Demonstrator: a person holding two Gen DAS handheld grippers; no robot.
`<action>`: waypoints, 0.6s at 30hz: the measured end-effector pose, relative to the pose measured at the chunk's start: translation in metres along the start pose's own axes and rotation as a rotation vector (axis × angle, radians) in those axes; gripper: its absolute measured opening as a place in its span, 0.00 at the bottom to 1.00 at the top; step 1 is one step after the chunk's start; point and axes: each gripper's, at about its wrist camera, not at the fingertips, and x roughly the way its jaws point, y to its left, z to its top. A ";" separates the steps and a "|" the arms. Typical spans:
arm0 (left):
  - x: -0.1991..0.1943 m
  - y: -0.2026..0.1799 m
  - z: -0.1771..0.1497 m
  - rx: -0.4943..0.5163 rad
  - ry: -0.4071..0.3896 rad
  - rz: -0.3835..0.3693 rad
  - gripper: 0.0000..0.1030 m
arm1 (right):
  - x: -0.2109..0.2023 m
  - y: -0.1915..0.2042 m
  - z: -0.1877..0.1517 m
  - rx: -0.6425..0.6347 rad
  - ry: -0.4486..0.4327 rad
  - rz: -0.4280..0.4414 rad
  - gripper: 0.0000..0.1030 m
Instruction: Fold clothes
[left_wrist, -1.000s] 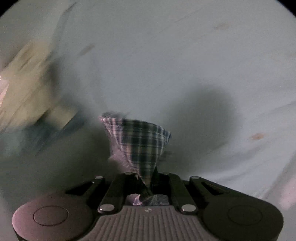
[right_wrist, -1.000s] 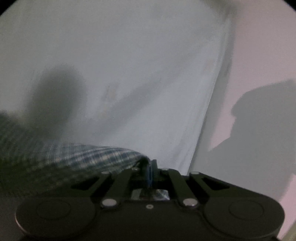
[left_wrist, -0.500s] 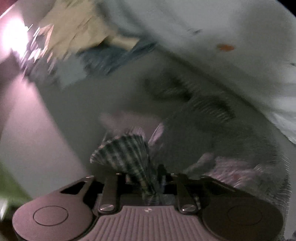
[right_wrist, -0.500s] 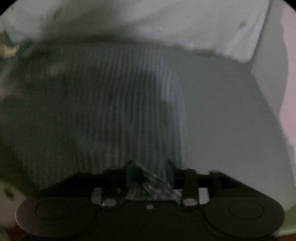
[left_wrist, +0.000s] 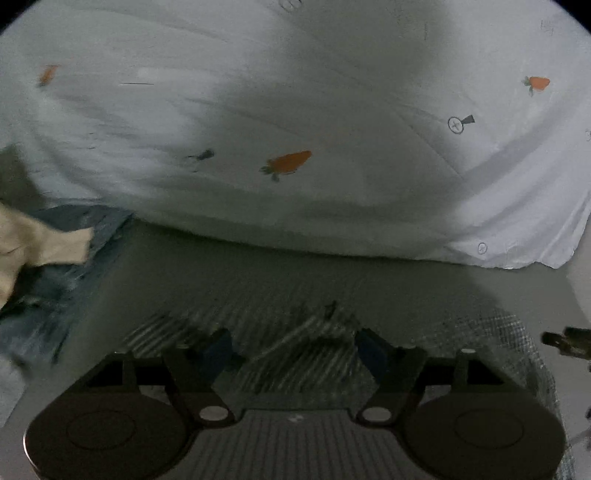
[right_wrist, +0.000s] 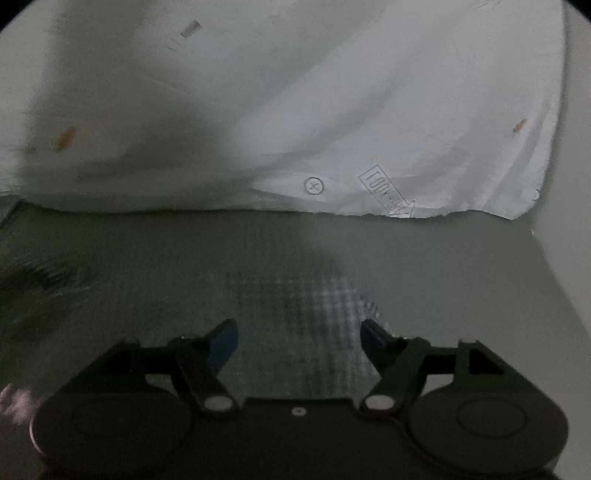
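A plaid garment (left_wrist: 295, 354) lies flat on the grey surface, blurred and dim under both grippers. My left gripper (left_wrist: 293, 350) stands open just above it, blue-padded fingers (left_wrist: 218, 349) spread wide with only the cloth beneath. In the right wrist view the same plaid garment (right_wrist: 306, 310) spreads out below my right gripper (right_wrist: 299, 339), which is also open with nothing held. The right gripper's tip (left_wrist: 565, 341) shows at the right edge of the left wrist view.
A white sheet printed with carrots (left_wrist: 295, 110) covers the far side, its edge (right_wrist: 369, 212) ending just beyond the plaid garment. A heap of beige and blue denim clothes (left_wrist: 40, 258) lies at the left. Bare grey surface (right_wrist: 461, 277) runs to the right.
Both grippers were shut on the plaid garment, holding it up; they came down and opened, and the garment now lies flat.
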 end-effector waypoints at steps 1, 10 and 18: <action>0.014 -0.002 0.005 0.004 0.010 -0.013 0.78 | 0.013 0.000 0.008 -0.003 0.009 -0.009 0.73; 0.146 -0.018 -0.008 0.011 0.247 -0.010 0.71 | 0.108 -0.011 0.058 0.012 0.087 0.025 0.77; 0.146 -0.031 0.003 -0.161 0.178 0.044 0.02 | 0.077 -0.035 0.060 0.028 -0.049 0.044 0.00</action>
